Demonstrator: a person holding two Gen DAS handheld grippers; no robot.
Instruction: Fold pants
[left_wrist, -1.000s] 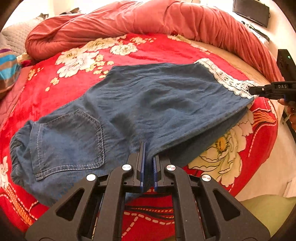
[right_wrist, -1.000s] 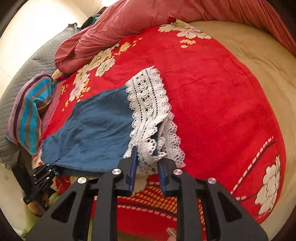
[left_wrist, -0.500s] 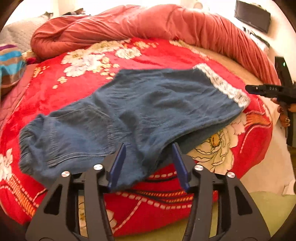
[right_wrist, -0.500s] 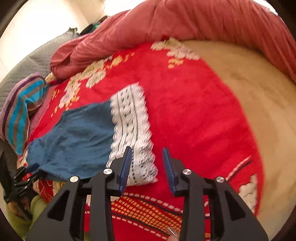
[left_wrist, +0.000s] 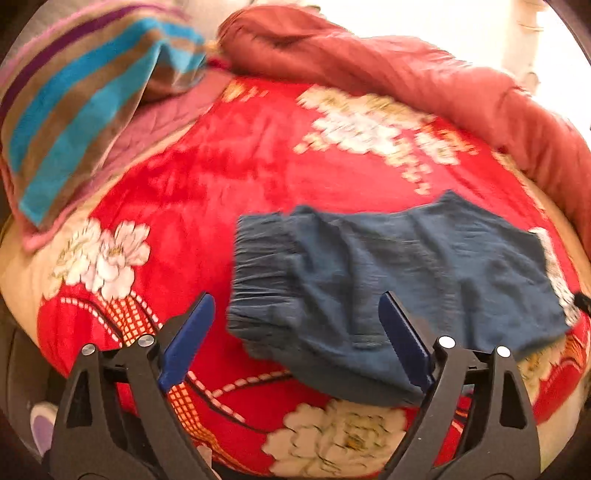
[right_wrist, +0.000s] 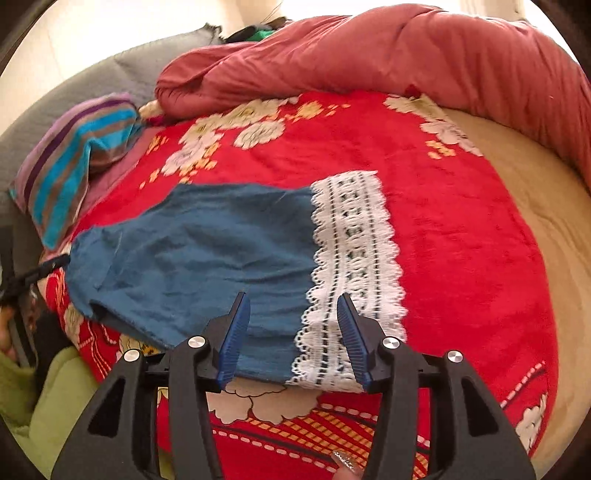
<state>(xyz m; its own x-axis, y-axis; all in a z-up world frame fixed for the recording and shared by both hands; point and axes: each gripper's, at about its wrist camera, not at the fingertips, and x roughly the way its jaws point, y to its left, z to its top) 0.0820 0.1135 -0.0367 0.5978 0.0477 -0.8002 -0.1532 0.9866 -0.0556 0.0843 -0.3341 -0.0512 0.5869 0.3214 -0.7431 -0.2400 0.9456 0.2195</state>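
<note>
on the red floral blanket (right_wrist: 461, 236) that covers the bed, the blue pants (right_wrist: 207, 251) lie folded over on themselves, gathered waistband (left_wrist: 258, 273) toward my left side and white lace hem (right_wrist: 354, 266) toward my right. my left gripper (left_wrist: 295, 339) hangs above the near edge of the cloth by the waistband, its jaws opening and already standing wide; the blue pads (left_wrist: 186, 339) press on nothing, and the denim shows in the gap beneath them, lying loose on the blanket. my right gripper (right_wrist: 291, 332) hovers over the hem end, its jaws opening too, set apart at a moderate width with the seam where denim meets lace showing between them; neither pad pinches the fabric, which lies flat and released. in the right wrist view the tip of the left gripper shows as a dark shape at the far left edge of the pants, and part of a person in a green garment (right_wrist: 44, 398) sits low beside the bed. a rolled salmon-red quilt (right_wrist: 406, 55) runs along the far side of the blanket, a striped pillow (left_wrist: 81, 110) in turquoise, brown and purple rests at the head end, and bare beige mattress (right_wrist: 535, 192) shows past the blanket's right edge. the left view is blurred.
</note>
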